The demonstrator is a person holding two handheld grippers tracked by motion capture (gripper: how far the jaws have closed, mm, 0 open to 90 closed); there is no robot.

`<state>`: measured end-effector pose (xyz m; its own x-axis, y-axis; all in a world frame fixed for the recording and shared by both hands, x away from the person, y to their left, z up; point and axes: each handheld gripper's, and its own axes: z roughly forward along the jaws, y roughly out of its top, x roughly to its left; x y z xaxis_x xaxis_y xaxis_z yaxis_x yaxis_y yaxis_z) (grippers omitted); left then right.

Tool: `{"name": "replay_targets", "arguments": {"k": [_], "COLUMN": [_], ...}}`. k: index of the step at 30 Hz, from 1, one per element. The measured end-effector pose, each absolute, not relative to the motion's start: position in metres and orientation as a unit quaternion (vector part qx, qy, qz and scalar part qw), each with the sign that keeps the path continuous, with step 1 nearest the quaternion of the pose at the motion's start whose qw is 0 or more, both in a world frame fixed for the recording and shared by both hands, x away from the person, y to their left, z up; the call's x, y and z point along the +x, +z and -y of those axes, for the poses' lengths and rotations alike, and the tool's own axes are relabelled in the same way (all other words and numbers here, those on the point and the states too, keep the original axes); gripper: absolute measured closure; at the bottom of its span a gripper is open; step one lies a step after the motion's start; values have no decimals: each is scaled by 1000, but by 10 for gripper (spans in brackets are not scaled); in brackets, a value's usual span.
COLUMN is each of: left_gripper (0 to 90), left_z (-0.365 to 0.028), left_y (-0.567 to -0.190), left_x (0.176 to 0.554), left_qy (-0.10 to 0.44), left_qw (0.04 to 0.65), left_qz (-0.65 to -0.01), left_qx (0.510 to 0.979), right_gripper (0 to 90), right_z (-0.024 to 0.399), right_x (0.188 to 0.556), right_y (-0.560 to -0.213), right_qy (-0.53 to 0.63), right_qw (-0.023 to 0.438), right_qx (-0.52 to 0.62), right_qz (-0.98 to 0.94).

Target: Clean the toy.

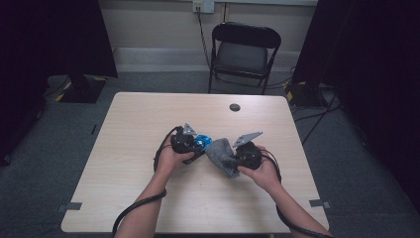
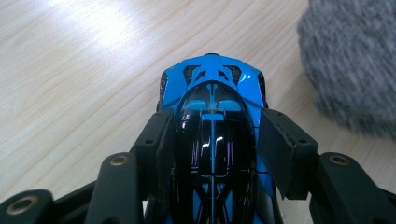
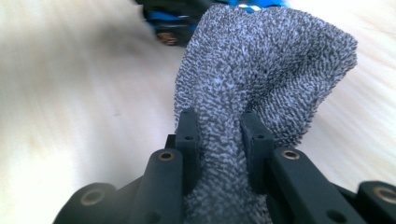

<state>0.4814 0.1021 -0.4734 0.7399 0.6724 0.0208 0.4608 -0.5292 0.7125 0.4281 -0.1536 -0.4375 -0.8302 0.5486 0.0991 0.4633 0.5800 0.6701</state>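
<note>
Cloth (image 3: 261, 70) bunched in right gripper (image 3: 219, 130), toy car (image 3: 170, 23) (blurred) half-hidden behind.

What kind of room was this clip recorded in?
Probably a lab or studio corner set up for recording, not a home. A bare wooden table stands on grey carpet, a folding chair waits by the wall, dark curtains hang at both sides, and cables run to a wall socket.
</note>
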Motion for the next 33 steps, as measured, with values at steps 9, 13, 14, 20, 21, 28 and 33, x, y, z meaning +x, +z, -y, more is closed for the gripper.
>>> {"name": "replay_targets", "arguments": {"k": [9, 13, 14, 20, 21, 28, 33], "left_gripper": [467, 467, 467, 466, 467, 466, 467], "left_z": [-102, -101, -101, -101, -101, -102, -102], "left_y": [-474, -474, -474, -473, -473, -474, -474], "left_x": [481, 481, 481, 481, 481, 480, 480], "left_qy": [152, 151, 151, 152, 152, 154, 156], "left_qw": [358, 358, 357, 355, 355, 357, 358], "left_qz": [-329, -329, -329, -328, -328, -327, -326], "left_qx": [861, 861, 861, 862, 862, 861, 861], "right_gripper": [733, 732, 732, 732, 732, 732, 730], "right_z": [170, 173, 173, 176, 176, 170, 158], "right_x": [445, 451, 453, 462, 463, 467, 466], "right_y": [-444, -449, -450, -456, -457, -465, -472], "right_qy": [356, 347, 346, 336, 337, 336, 331], "right_qw": [89, 103, 104, 113, 110, 104, 97], "right_qx": [334, 355, 358, 384, 387, 403, 398], "right_qz": [-868, -862, -861, -852, -851, -845, -850]}}
